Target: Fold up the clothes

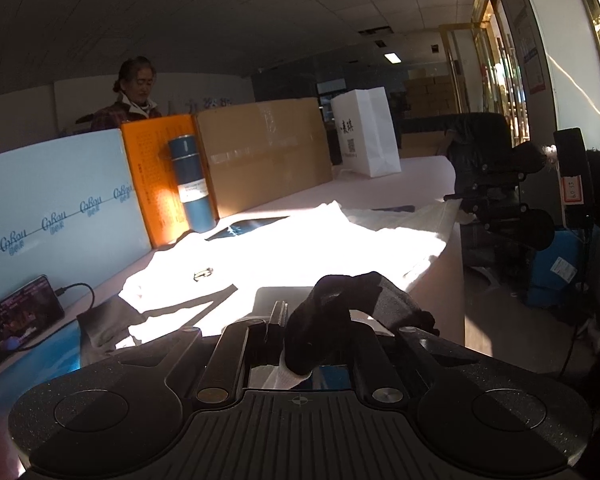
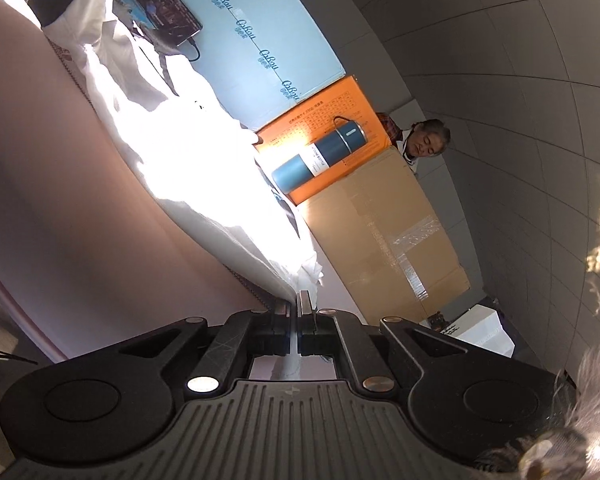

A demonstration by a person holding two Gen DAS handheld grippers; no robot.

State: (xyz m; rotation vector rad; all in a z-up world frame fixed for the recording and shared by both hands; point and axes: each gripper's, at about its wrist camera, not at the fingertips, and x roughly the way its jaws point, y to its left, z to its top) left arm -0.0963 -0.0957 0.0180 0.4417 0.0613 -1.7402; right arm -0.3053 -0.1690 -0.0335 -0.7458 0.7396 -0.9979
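Observation:
A white T-shirt [image 1: 300,240] with a dark print lies spread on the pink table [image 1: 404,168], in bright sunlight. My left gripper [image 1: 300,320] is shut on the shirt's black sleeve cuff [image 1: 340,312], bunched over the fingers near the table's front edge. In the right wrist view the scene is rolled sideways. My right gripper [image 2: 299,300] is shut on the white shirt's edge [image 2: 300,276] at the table's rim; the shirt [image 2: 188,152] stretches away from it. The right gripper [image 1: 496,204] also shows at the far corner in the left wrist view.
A blue flask [image 1: 192,184] stands against an orange box [image 1: 156,176], between a light blue board [image 1: 52,196] and a cardboard box [image 1: 264,152]. A phone [image 1: 18,320] with cable lies left. A white paper bag [image 1: 366,132] stands behind. A person [image 1: 134,92] sits beyond the boxes.

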